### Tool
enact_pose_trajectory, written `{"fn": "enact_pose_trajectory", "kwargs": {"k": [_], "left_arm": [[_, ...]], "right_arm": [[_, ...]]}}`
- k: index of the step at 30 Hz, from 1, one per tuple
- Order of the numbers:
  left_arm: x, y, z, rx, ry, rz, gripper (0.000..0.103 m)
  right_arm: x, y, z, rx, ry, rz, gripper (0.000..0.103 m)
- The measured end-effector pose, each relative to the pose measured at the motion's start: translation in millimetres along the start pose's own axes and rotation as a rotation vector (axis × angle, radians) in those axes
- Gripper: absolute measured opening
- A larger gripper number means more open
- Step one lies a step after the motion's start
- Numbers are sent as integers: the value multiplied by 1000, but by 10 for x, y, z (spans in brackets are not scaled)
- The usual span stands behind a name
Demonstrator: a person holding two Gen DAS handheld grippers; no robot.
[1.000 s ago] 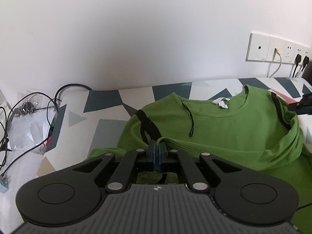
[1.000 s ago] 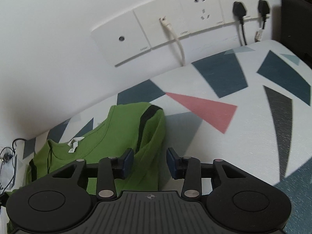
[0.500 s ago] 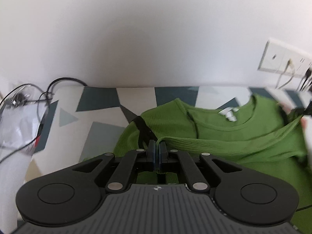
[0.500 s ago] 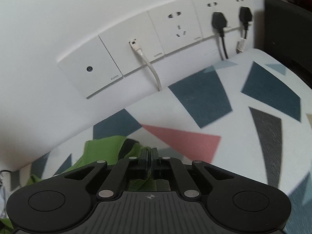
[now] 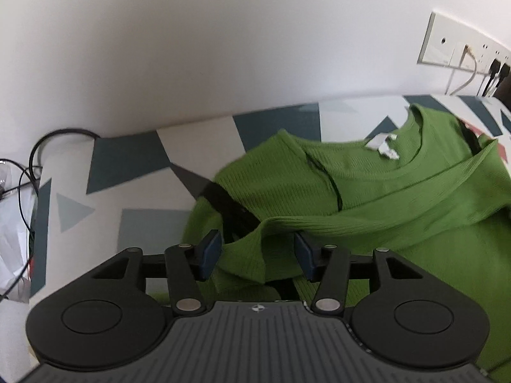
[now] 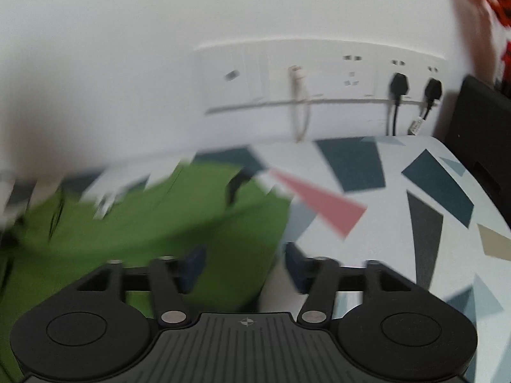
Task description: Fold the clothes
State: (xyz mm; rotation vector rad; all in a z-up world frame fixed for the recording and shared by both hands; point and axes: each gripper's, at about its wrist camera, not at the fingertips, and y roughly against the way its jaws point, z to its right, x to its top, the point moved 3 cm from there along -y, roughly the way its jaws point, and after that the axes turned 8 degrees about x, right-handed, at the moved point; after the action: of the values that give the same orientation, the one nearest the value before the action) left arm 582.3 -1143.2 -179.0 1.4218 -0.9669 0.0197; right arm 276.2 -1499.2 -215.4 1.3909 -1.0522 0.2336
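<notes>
The green ribbed top (image 5: 399, 198) lies on the patterned tabletop (image 5: 134, 159), filling the centre and right of the left wrist view. That view is sharp enough to show its round neckline with a white label (image 5: 383, 146) near the upper right, a black stripe (image 5: 230, 204) along the shoulder seam at mid-frame, and the lower hem folded up across the body as a ribbed band running from centre to right.

A peaked fold of that hem stands between the blue pads of the left gripper (image 5: 258, 255), whose jaws are opening; the pads stand clear of the cloth, so the fabric is released.

The right wrist view is smeared by motion and shows the same top (image 6: 153, 233) only as a green mass in the left half. The right gripper (image 6: 244, 265) is also opening: its left pad sits over the green edge, its right pad over bare tabletop (image 6: 399, 198), neither pressing anything.

Only the left view shows the black cables (image 5: 35, 159) and crumpled plastic at the left edge. Only the right view shows, close up, the wall socket panel (image 6: 319, 76) with a white cable and two black plugs (image 6: 415, 89), and a dark object at the right edge.
</notes>
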Motion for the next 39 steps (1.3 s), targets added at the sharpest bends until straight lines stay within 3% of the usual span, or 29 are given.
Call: {"fn": "enact_pose_trajectory", "kwargs": {"k": [1,2,3,6,9,10,11,13,17,19,20,22,24,26,29,30,33,37,39], "left_arm": [[-27,-15,35,6,6,0,51],[-46,-24,65,23,5,6,42],[-56,-17,90,40,-2,12,26],[-65,42,118,67,-9,25,16],[-64,125,89,62,11,17,7],[-62,151,81,46,20,6,7],[-58,195,70,26,31,-6,6],[-40,317,49,-34,69,-32,6],[-76,522,109,-151,116,-111,7],[-142,466,150,-175,122,-160,8],[-176,392,163,-171,121,-183,10],[-244,234,189,-157,113,-226,19],[-279,187,170,-163,124,-227,21],[-299,167,159,-168,128,-220,22],[-284,170,175,-164,109,-204,21],[-278,174,189,-161,99,-198,17],[-250,235,265,-157,65,-174,10],[-224,343,290,-155,42,-145,9],[-214,395,281,-165,25,-142,8]], "right_arm": [[-75,7,-100,-9,48,-17,66],[-141,-5,-199,-24,101,-33,67],[-198,-22,-286,-38,148,-44,67],[-220,-152,-370,-66,183,-55,63],[-149,-264,-316,-86,156,-48,40],[-125,-272,-270,-86,134,-40,19],[-92,-252,-190,-59,82,-31,10],[-28,-166,-11,5,-46,-12,7],[10,160,118,-39,-75,71,6],[-12,287,206,-52,-97,87,6],[-42,305,259,-58,-105,74,7],[-143,240,363,-64,-122,2,18],[-228,192,400,-54,-144,-60,23],[-231,246,353,-37,-143,-60,30],[-116,369,261,1,-134,-11,41],[-66,414,229,15,-130,10,42],[119,376,175,66,-127,52,43],[245,-111,326,179,-292,-32,38],[251,-380,395,185,-373,-95,31]]}}
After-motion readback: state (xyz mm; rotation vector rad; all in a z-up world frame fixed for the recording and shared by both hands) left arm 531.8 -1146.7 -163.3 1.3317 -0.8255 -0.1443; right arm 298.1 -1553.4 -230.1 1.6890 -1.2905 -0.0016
